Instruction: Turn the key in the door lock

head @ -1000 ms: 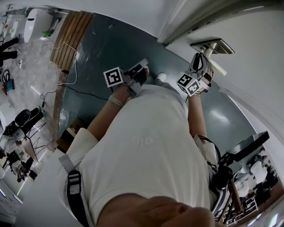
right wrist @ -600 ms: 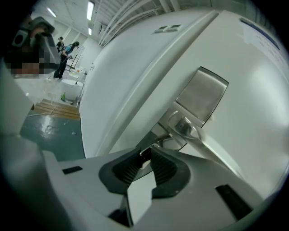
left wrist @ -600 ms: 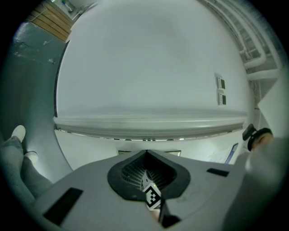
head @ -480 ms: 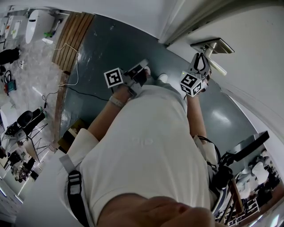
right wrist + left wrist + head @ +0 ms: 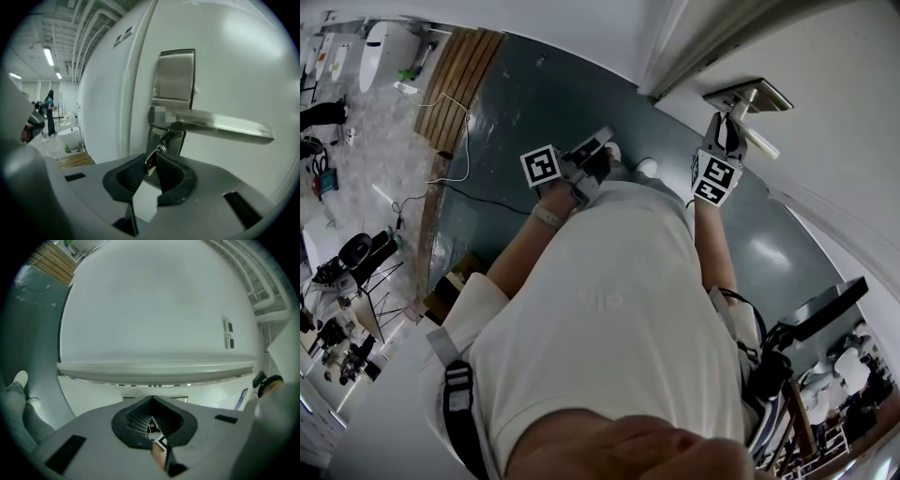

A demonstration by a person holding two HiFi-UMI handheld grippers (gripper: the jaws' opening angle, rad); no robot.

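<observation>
Since a second ago the right tongs (image 5: 154, 158) have rolled about their own line at the door. The marker cube (image 5: 715, 178) on them showed two faces from above and now shows one flat face, while the hand itself has hardly shifted. These tongs sit just below the door handle (image 5: 220, 124), pinched narrow on the key (image 5: 149, 162), whose ring (image 5: 160, 149) pokes out above the pads. The key meets the lock (image 5: 168, 138) in the lower part of the metal plate, directly under the handle's lever, on the white door (image 5: 234, 56). The left tongs (image 5: 152, 400) hang well to the left of the handle and have not moved. Their tips are drawn together with nothing gripped between them, and they face a bare white wall (image 5: 150, 310). Seen from the head view, they are held out level over the grey-green floor (image 5: 516, 103), on the far side of the person's body from the handle.
</observation>
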